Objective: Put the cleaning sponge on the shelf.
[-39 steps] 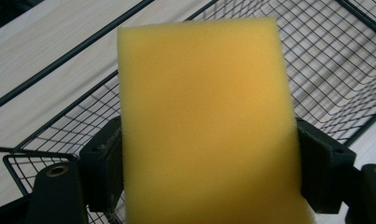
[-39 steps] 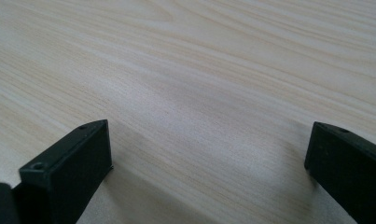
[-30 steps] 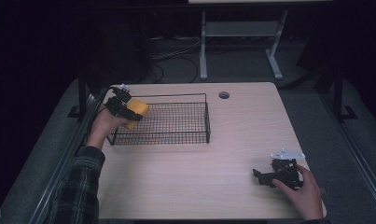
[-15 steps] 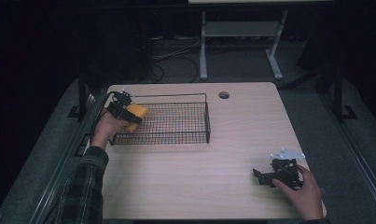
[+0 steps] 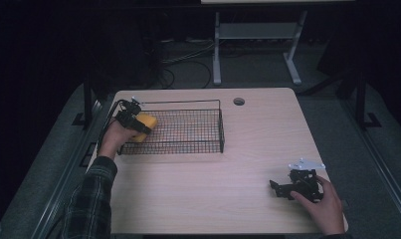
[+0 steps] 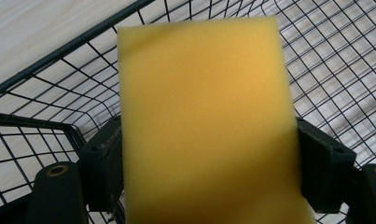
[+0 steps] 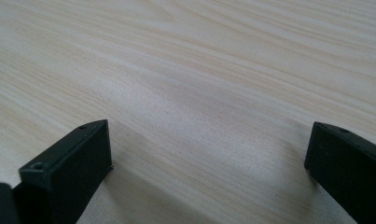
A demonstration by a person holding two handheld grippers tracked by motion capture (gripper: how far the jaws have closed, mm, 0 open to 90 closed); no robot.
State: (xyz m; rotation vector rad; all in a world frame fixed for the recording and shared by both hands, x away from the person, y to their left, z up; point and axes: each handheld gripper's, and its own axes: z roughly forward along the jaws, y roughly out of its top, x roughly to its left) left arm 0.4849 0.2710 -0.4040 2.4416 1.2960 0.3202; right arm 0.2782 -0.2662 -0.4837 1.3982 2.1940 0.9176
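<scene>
A yellow sponge (image 5: 146, 124) (image 6: 204, 126) is clamped between the jaws of my left gripper (image 5: 137, 125) (image 6: 209, 163), held over the left end of a black wire basket (image 5: 188, 130) (image 6: 45, 84). In the left gripper view the sponge stands in front of the basket's mesh wall and floor. My right gripper (image 5: 280, 188) (image 7: 209, 158) rests low over the wooden table (image 5: 228, 199) near the front right corner, jaws wide apart with nothing between them.
The basket occupies the back left of the table. A round cable hole (image 5: 239, 101) lies near the back edge. A white desk frame (image 5: 257, 45) and cables stand on the dark floor beyond the table.
The left gripper has carried the sponge slightly lower and toward the basket's left end. The right gripper has stayed in place.
</scene>
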